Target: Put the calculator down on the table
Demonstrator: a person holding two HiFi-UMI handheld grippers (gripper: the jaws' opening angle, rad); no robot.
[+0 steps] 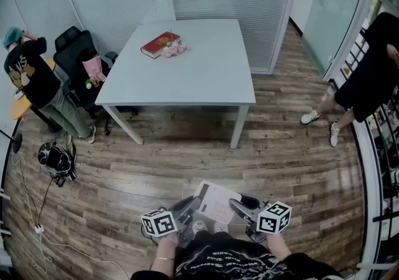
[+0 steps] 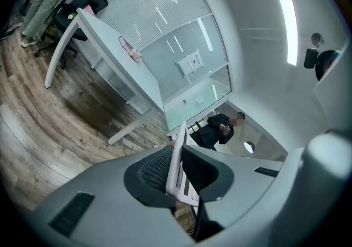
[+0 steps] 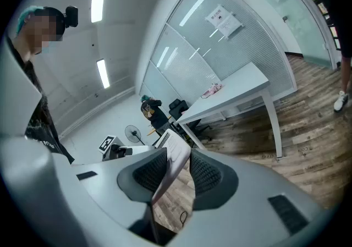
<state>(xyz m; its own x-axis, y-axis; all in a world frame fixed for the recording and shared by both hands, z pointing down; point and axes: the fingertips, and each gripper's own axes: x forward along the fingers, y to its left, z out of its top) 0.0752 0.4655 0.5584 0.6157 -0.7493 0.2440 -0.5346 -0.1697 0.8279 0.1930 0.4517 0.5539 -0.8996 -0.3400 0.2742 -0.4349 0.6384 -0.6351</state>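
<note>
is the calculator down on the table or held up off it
Held off it: the left gripper and right gripper each clamp an edge of the calculator above the floor, well short of the table.

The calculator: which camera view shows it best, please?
The head view: the calculator shows its broad white face there, between the left gripper and the right gripper. Each gripper view shows it only edge-on, as a thin slab between that gripper's jaws.
</note>
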